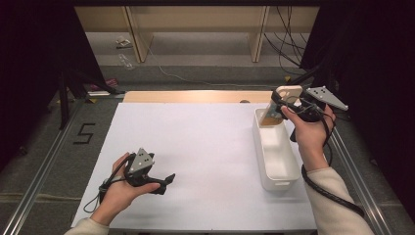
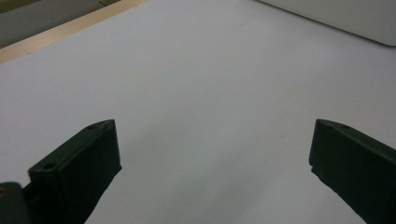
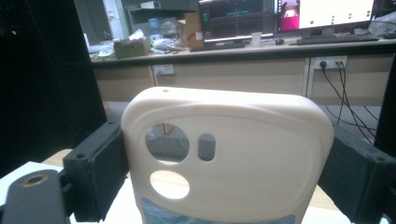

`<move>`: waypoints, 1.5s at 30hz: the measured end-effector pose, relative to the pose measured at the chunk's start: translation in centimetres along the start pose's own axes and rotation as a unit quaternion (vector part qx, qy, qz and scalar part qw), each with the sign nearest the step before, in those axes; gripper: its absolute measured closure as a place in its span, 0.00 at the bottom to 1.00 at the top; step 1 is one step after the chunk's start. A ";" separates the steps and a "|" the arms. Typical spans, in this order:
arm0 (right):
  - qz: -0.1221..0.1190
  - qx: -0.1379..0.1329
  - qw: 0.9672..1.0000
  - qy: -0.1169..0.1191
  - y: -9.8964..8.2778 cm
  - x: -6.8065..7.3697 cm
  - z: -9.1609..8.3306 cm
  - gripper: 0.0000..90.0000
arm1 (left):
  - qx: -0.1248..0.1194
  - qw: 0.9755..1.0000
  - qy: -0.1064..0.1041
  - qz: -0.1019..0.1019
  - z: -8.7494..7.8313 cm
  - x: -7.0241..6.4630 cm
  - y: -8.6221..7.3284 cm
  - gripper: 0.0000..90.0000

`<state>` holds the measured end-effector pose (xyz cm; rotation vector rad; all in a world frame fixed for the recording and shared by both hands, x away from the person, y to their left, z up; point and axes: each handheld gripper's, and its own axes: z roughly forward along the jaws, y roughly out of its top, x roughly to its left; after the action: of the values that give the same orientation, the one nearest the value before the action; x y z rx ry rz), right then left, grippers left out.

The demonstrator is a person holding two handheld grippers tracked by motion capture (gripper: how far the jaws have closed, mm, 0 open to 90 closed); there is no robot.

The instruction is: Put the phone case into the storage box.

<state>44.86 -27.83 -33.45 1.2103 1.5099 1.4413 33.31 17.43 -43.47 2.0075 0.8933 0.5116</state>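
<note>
At the bench's 2 o'clock corner, the right claw (image 1: 284, 105) is gripping a cream phone case (image 1: 286, 95) by its two long edges, holding it upright over the far end of the white bin (image 1: 274, 183). In the right gripper view the case (image 3: 233, 154) is sitting w/ both black pads pressing on its sides, camera cut-outs toward the lens, a bluish patch along its bottom edge. The case's lower end is dipping toward the bin's 12 o'clock end; can't tell if it's touching the rim or floor.

Risks, as I'm judging them:
- Case is soft, rounded plastic, gripped on thin edges only. It could be bowing under the squeeze and popping out sideways, esp. if the wrist is tilting.
- Letting go while it's this high and upright: it may be bouncing off the rim and landing on the bench (image 1: 195, 147) at 3 o'clock, or going off the far edge.
- Bin is light and narrow; a nudge from the claw or cable on the way down could be shoving it toward the bench edge.
- Cable trailing past the bin's near end could be snagging it.

Left claw (image 1: 164, 181) is resting at approx 7 o'clock, jaws spread wide w/ nothing btwn them, bare bench (image 2: 210, 93) ahead. It's well apart from the bin, so not steadying it.
</note>
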 end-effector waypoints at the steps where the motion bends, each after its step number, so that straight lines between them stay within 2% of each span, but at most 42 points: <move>1: 0.000 0.001 1.000 -0.001 -0.1 0.0 0.1 0.14 | -0.001 1.000 0.000 0.000 0.0 0.0 0.0 0.01; 16: -0.007 0.010 1.000 -0.013 0.2 -0.4 1.2 0.14 | -0.002 1.000 -0.001 -0.001 0.0 0.0 0.1 0.01; 45: -0.007 0.025 0.999 -0.023 -0.2 -0.6 2.8 0.14 | -0.003 1.000 0.001 -0.001 -0.1 0.1 0.1 0.01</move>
<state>47.67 -27.47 -34.03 1.2523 1.5278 1.3649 33.39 17.52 -43.34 2.0010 0.8943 0.5148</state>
